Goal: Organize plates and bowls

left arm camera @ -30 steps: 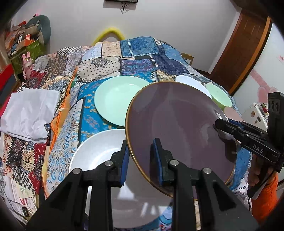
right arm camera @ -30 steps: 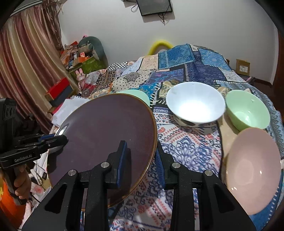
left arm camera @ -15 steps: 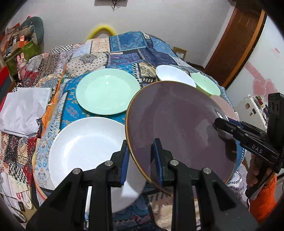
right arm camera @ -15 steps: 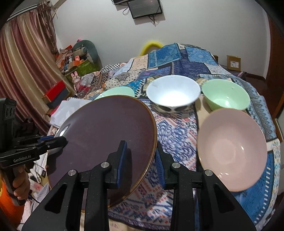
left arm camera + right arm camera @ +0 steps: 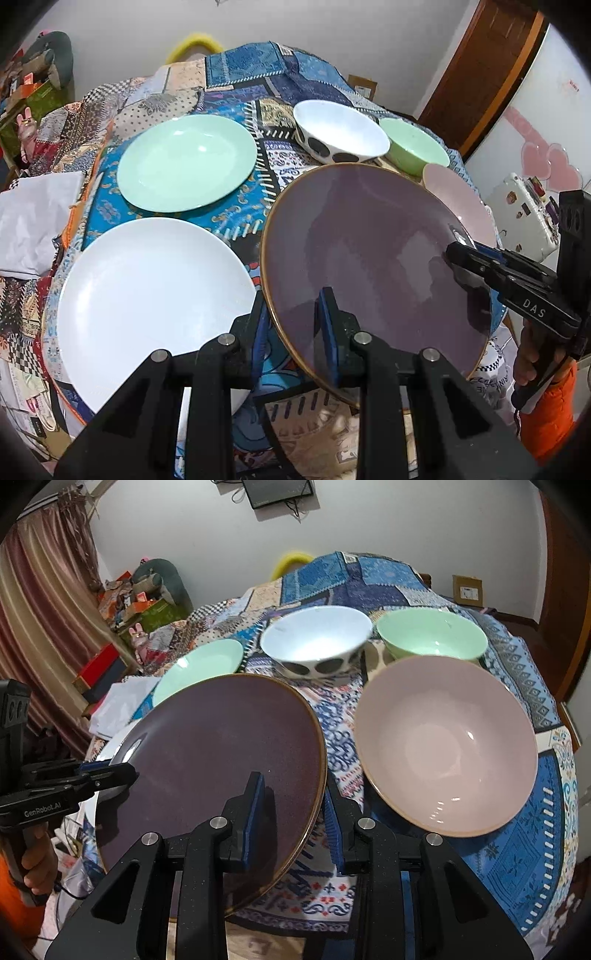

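Observation:
A dark purple plate [image 5: 373, 258] with a gold rim hangs above the table, held from both sides. My left gripper [image 5: 293, 314] is shut on its near-left rim, and my right gripper [image 5: 291, 801] is shut on the opposite rim of the purple plate [image 5: 221, 760]. The right gripper [image 5: 458, 258] also shows across the plate in the left wrist view. A white plate [image 5: 147, 306] lies just left of the held plate, with a mint green plate [image 5: 186, 162] beyond it. A white dotted bowl [image 5: 316, 642], a green bowl [image 5: 430, 635] and a pink bowl [image 5: 447, 742] sit to the right.
A patchwork cloth [image 5: 524, 827] covers the table. A folded white cloth [image 5: 33, 218] lies off the left edge. A person's hand in an orange sleeve [image 5: 546, 398] holds the right gripper. Clutter and boxes [image 5: 140, 602] stand by the far wall, a brown door [image 5: 484, 74] at the right.
Both grippers have carried the purple plate back toward the table's near edge and a little lower. The white plate and the pink bowl have come fully into view.

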The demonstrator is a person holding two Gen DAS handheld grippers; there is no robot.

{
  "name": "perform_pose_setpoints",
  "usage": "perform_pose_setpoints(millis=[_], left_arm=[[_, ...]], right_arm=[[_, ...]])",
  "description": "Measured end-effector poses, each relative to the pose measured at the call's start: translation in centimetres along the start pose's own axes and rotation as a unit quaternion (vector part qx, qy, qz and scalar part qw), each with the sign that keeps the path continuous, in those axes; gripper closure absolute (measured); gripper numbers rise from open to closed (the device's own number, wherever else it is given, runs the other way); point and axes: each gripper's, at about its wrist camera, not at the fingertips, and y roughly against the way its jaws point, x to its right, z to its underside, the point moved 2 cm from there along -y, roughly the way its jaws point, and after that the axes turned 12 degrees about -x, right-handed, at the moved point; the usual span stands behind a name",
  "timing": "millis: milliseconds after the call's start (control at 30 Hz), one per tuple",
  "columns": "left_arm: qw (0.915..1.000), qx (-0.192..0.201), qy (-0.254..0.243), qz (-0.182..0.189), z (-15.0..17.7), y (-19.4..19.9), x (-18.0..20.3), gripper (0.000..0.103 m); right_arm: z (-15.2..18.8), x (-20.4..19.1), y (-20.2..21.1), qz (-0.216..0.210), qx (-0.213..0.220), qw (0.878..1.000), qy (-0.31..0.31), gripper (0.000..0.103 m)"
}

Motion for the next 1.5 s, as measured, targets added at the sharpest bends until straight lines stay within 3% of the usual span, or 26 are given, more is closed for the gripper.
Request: perform_pose_setpoints(millis=[500,800,967,1167,1367,1500], left_arm=[[0.9993,-0.038,0.002,-0.002,-1.3,-4.3,0.1,0.077],[0.9984,-0.055,0.016,0.004,-1.7,-6.0,-0.6,0.076],[0.9984,-0.054,0.016,0.002,-1.6,-6.0,-0.6,0.077],[0.999,-0.032,-0.004,-0.03,-1.3,-4.9,0.2,0.076],[0.9992,-0.01,-0.012,-0.037,-0.9,-2.9,0.7,0.061],[0.9985,0.023,-0.015,-0.047,-0.6,-0.6,1.0,0.047]], right_arm=[[0.4,2.1,-2.5,0.005,-0.025,1.0,-0.018,0.075],[0.7,1.7,-3.1,0.043,-0.027,0.999,-0.002,0.075],[0.7,1.8,-3.2,0.046,-0.029,0.998,-0.006,0.074],[1.1,2.1,-2.8,0.033,-0.034,0.999,-0.018,0.072],[1.1,1.4,-1.1,0.036,-0.016,0.999,-0.012,0.069],[0.8,0.3,0.1,0.039,0.0,0.999,-0.002,0.056]])
